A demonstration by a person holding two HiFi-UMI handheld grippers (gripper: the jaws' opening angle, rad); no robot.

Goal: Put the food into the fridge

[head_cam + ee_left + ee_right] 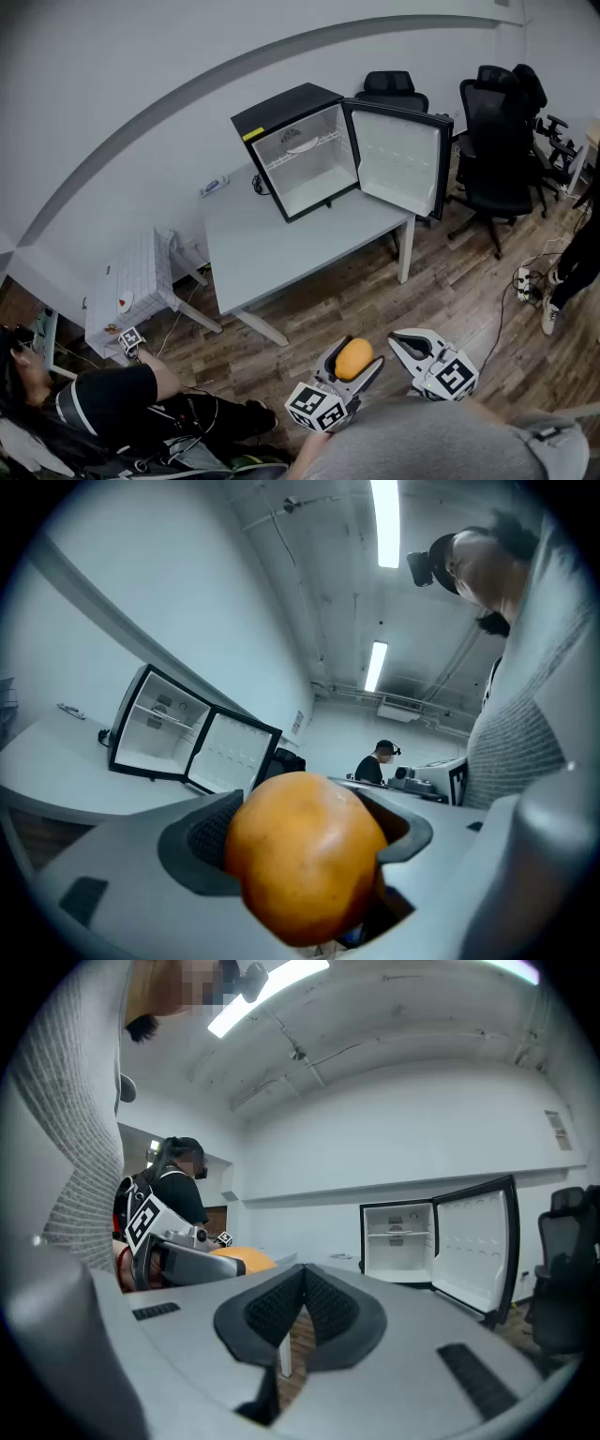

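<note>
One orange (305,855), judged light, firm and apt to roll, is clamped across its middle by the left tongs (353,361), while the right tongs (298,1312) are closed on nothing.

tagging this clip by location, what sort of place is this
Probably an office or lab workroom rather than a kitchen. Black swivel office chairs stand by the wall, an open mini fridge sits on a plain white table, and a power strip lies on the wood-look floor.
</note>
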